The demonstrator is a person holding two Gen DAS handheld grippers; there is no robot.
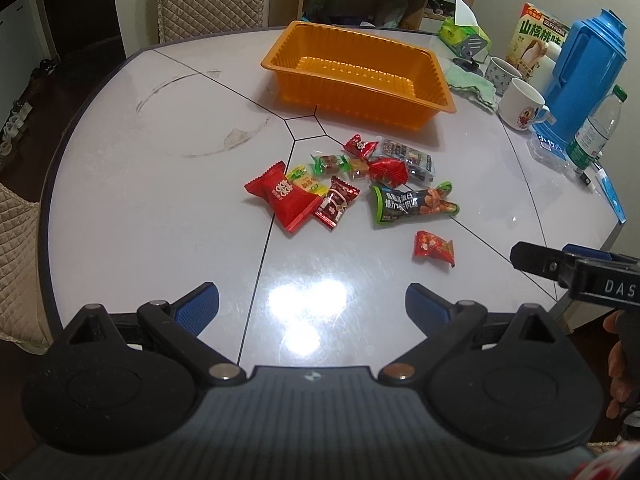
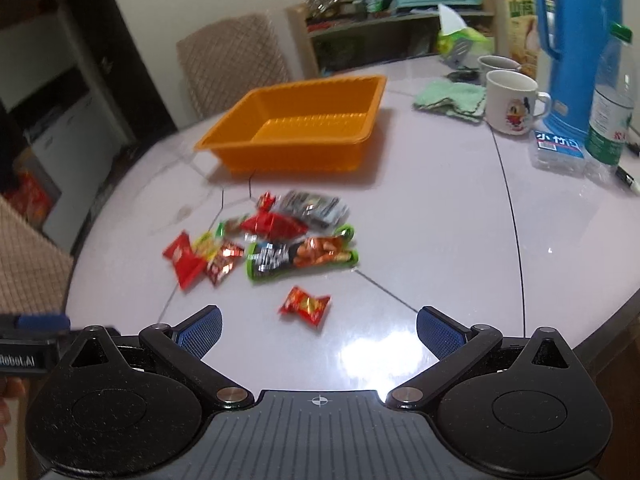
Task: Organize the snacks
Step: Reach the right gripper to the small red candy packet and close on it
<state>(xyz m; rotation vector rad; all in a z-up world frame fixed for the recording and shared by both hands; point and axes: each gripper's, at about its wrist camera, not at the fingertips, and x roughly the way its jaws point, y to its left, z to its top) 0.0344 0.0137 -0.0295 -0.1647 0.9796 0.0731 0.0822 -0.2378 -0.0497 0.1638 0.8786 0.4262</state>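
I hold both tongs over the near edge of the table [image 1: 120, 184], nothing picked up yet, so I judge this the very start: the first reach; my left gripper [image 1: 312, 308] stands with its jaws wide apart and empty, and my right gripper [image 2: 319, 330] likewise, spread and bare; nearest my right one lies a small red candy packet [image 2: 306, 305], alone, apart from the rest, and I think that is the easy first pick, calling for a short drop and a pinch across its middle; beyond it, toward the table's centre, the snack pile [image 1: 344, 180] lies loose, with a green-edged sausage packet [image 1: 414, 204], a large red packet [image 1: 286, 202] and small wrapped sweets touching or overlapping; farther still, past the centre, the orange tray [image 1: 356, 68] sits empty; at the far right edge stand a white mug [image 1: 520, 104] and a blue thermos [image 1: 584, 76].
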